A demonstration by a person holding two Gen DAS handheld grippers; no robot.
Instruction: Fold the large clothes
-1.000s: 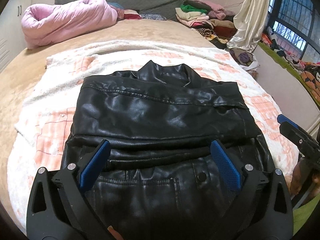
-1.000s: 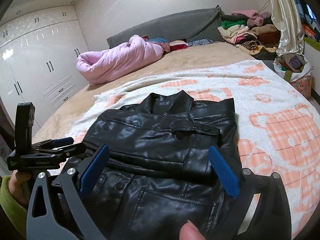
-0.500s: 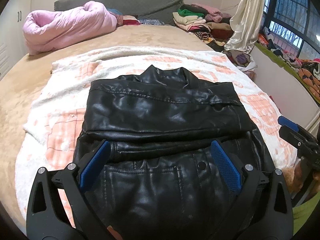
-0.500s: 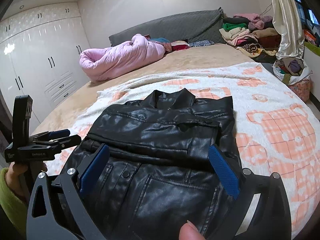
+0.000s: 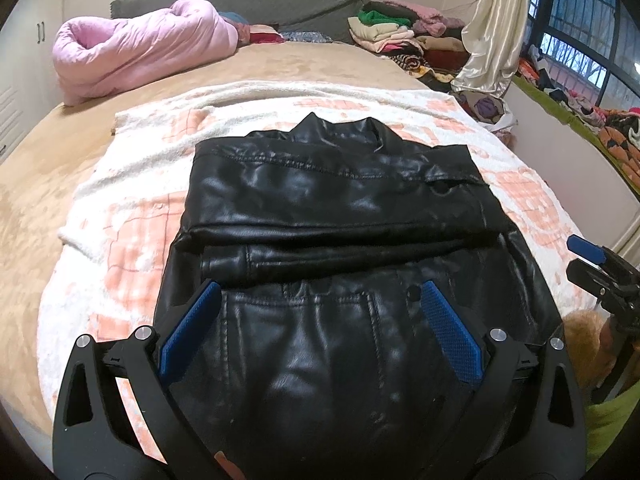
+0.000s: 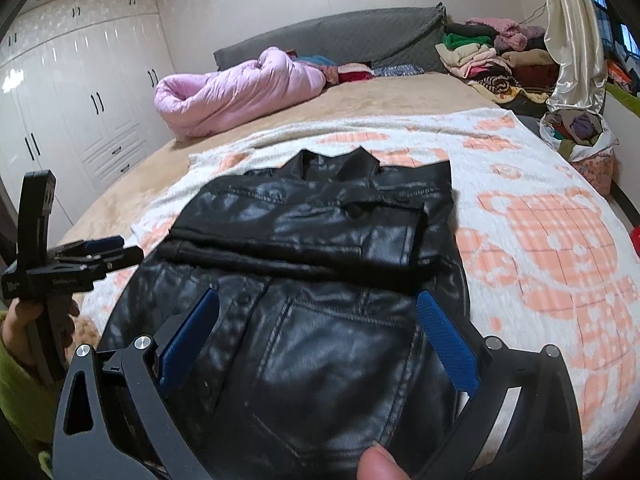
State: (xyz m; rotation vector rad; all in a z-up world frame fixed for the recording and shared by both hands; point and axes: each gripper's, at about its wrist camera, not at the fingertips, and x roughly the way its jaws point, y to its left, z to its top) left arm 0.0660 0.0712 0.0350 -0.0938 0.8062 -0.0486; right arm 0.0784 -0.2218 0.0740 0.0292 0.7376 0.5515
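1. On the bed's blanket point(image 5: 132, 208), the black jacket point(image 5: 340, 208) lies partly folded, the pink quilt point(image 5: 140, 46) and clothes pile point(image 6: 492, 60) behind.
2. The left gripper point(image 5: 320, 324) and right gripper point(image 6: 320, 324) hover wide apart, empty.
3. The jacket's near hem is cut off.

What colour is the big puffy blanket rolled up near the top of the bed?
Pink. The rolled-up quilt shows best in the right wrist view, lying on the tan bed.
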